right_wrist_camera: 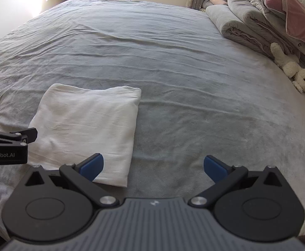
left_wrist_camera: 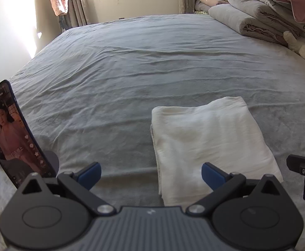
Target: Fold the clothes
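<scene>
Left gripper (left_wrist_camera: 151, 174) agape | right gripper (right_wrist_camera: 153, 168) agape | folded white cloth (left_wrist_camera: 211, 144) flat, long axis away from camera

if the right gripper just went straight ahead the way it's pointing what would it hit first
Probably only the grey bedsheet. The right gripper is open, the folded white cloth lies off towards its left finger, and the line between the fingers looks free, though depth is hard to judge.

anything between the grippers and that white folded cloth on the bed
Nothing visible. The white folded cloth lies flat on the grey bedsheet, just ahead of the open left gripper and open right gripper. The phone stands off to the left, clear of it.
</scene>
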`<action>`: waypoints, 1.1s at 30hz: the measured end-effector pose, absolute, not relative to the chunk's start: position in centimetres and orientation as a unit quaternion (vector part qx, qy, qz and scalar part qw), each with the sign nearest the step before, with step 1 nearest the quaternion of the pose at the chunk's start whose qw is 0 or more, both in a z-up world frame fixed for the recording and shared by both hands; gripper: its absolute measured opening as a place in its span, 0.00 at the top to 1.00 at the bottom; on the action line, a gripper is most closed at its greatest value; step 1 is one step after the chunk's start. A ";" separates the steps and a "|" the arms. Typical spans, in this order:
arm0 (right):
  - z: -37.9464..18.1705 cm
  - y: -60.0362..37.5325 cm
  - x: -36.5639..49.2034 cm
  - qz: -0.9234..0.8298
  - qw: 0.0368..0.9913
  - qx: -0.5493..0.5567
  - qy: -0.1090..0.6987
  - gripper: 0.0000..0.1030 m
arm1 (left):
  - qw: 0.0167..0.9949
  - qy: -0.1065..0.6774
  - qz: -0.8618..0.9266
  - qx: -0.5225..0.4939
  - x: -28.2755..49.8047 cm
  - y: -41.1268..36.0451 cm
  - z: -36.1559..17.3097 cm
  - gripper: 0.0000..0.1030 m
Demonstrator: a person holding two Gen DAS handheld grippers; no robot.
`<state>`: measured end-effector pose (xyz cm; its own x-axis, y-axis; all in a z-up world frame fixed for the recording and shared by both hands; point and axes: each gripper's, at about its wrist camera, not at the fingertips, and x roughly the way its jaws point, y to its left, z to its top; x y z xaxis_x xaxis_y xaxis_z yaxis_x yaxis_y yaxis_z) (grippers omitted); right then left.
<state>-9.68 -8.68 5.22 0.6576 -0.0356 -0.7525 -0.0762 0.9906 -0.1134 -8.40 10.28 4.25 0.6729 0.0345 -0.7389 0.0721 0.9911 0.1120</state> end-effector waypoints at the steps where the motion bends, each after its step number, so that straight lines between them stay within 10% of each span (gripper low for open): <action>1: 5.5 -8.6 -9.9 0.006 0.911 -0.069 0.407 0.00 | 0.912 0.405 -0.010 0.066 -8.4 10.3 4.2 0.01; 33: 14.2 -9.5 -14.6 -0.181 0.973 -0.080 0.118 0.00 | 0.913 0.403 -0.013 0.071 -8.5 10.3 4.1 0.01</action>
